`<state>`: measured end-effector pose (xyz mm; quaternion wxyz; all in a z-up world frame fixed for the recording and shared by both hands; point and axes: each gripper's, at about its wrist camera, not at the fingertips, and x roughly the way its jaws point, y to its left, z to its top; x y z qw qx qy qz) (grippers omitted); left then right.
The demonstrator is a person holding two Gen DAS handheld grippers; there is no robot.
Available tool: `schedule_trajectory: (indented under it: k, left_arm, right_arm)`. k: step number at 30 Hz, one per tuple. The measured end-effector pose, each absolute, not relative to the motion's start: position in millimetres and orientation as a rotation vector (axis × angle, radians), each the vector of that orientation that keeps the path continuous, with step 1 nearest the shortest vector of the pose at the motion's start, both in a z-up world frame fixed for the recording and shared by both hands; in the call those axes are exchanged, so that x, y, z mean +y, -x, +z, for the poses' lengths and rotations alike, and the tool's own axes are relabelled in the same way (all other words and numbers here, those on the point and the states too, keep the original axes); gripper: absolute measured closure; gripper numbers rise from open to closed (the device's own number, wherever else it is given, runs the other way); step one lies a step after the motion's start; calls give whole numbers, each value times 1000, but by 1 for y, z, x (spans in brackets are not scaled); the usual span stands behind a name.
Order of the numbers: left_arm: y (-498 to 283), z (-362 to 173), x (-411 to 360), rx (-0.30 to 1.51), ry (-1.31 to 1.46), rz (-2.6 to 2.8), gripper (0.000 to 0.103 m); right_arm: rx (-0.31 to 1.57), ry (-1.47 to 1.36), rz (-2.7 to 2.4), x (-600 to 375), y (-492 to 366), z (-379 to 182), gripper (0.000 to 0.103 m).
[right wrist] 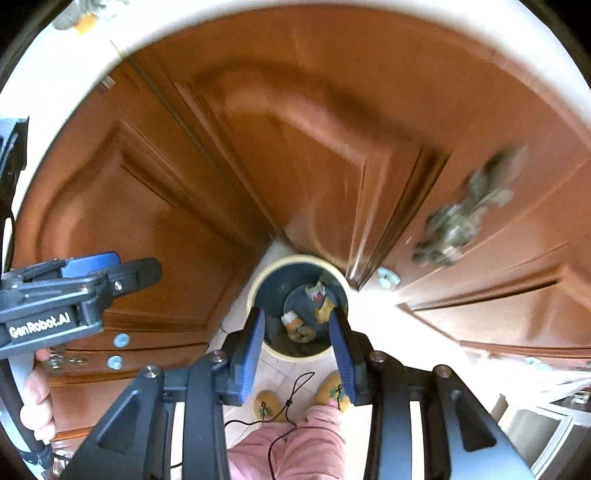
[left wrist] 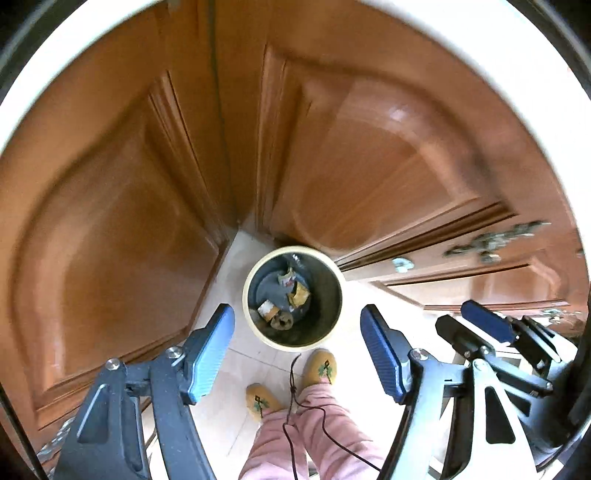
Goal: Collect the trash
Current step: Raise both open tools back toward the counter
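Trousers [left wrist: 314,435] in pink fill the six o'clock edge of the left wrist view, with two yellow slippers [left wrist: 322,366] on the pale tiled floor [left wrist: 236,369] just beyond them and a thin dark cord [left wrist: 295,391] trailing over the leg. The left tool [left wrist: 297,349] points steeply down, its blue pads [left wrist: 208,354] standing wide apart with nothing between them. At three o'clock in that view the right tool [left wrist: 476,325] shows from the side; in its own camera the right tool [right wrist: 297,345] has its blue pads [right wrist: 251,354] parted about halfway, also empty, framing the bin below. At nine o'clock in the right wrist view a hand [right wrist: 37,402] grips the handle of the left tool [right wrist: 110,273]. Further down, at the centre of both views, a round cream-rimmed trash bin [left wrist: 255,314] stands on the floor in the corner where the cabinets meet, well below both tools. Trash [left wrist: 282,301] lies at its dark bottom: a few crumpled wrappers and a brownish lump, too small to tell more. Beyond, brown wooden cabinet doors [left wrist: 110,229] rise toward twelve o'clock, one blurred ornate metal handle [right wrist: 465,214] at three o'clock, and a pale desk edge [left wrist: 443,33] curves along the top.
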<state>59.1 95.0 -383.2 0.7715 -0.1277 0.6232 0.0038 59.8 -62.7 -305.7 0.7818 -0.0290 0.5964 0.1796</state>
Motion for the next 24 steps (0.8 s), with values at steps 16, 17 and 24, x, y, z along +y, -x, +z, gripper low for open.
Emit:
schedule_trajectory:
  k: [16, 17, 24]
  left_arm:
    - [-26, -213, 68, 1177, 159, -127, 32]
    - [-25, -205, 67, 1168, 162, -142, 31]
    - [-23, -152, 55, 1069, 132, -213, 29]
  right_arm:
    - [1114, 37, 383, -78, -11, -126, 66]
    - [1103, 38, 377, -81, -10, -121, 66]
    - [1019, 24, 280, -111, 5, -100, 66]
